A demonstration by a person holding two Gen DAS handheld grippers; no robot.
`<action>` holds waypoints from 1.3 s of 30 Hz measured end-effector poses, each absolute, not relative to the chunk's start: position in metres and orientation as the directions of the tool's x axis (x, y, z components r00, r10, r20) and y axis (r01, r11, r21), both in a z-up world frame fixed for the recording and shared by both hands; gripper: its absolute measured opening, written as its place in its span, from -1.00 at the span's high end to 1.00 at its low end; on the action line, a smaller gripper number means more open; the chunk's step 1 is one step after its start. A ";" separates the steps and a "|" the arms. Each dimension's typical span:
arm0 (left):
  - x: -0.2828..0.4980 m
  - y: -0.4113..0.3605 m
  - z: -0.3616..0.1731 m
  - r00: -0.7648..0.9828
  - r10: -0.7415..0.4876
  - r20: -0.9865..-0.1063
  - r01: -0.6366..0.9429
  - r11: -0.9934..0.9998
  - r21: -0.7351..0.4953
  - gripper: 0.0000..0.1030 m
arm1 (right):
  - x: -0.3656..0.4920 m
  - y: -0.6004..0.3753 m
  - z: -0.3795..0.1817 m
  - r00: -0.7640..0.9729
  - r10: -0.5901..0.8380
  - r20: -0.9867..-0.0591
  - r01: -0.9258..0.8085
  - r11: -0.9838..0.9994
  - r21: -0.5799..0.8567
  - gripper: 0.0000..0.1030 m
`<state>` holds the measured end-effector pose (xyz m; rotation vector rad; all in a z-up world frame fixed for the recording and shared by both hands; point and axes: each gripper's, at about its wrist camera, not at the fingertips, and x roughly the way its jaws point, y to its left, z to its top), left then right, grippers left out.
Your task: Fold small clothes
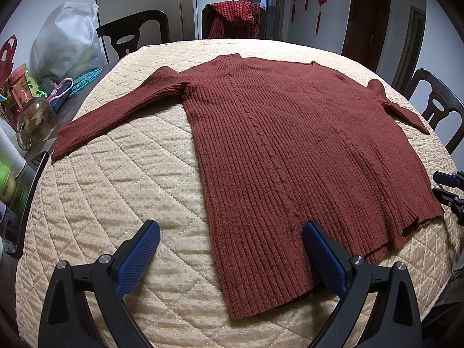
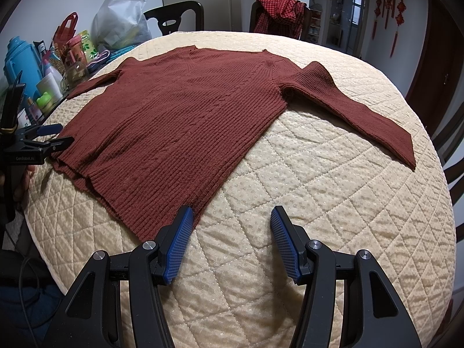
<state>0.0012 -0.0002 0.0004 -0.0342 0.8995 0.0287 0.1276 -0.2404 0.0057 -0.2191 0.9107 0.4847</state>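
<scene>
The rust-brown ribbed sweater (image 1: 290, 133) lies spread flat, face up, on the cream quilted table cover (image 1: 116, 179), both sleeves stretched out to the sides and the hem toward me, so I judge that no fold has been made yet and I am only lining up for the first one. My left gripper (image 1: 232, 229) hovers over the hem's left corner with its blue pads wide apart and nothing between them; the right-hand pad sits above the knit, the left-hand one above bare quilt. My right gripper (image 2: 230, 214) hangs at the opposite hem corner, also spread wide and empty, its left pad just over the sweater's edge and the other over the cover. In the right wrist view the left gripper (image 2: 55, 134) shows side-on near the far hem corner, its fingers apart. The left sleeve (image 1: 116, 116) runs out toward the clutter of bottles and bags at the table's edge, while the right sleeve (image 2: 362, 116) reaches down the open side. Next, I think, each sleeve wants bringing in across the body, which calls for a low pinch at the cuff that catches both layers of thick knit, then a lift high enough not to drag the body askew.
</scene>
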 end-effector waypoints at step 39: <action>0.042 0.109 0.026 0.646 0.146 -0.749 -0.306 0.949 -0.079 -0.73 | 0.177 -0.208 0.054 0.575 0.261 -0.775 -0.445 0.895 -0.029 -0.10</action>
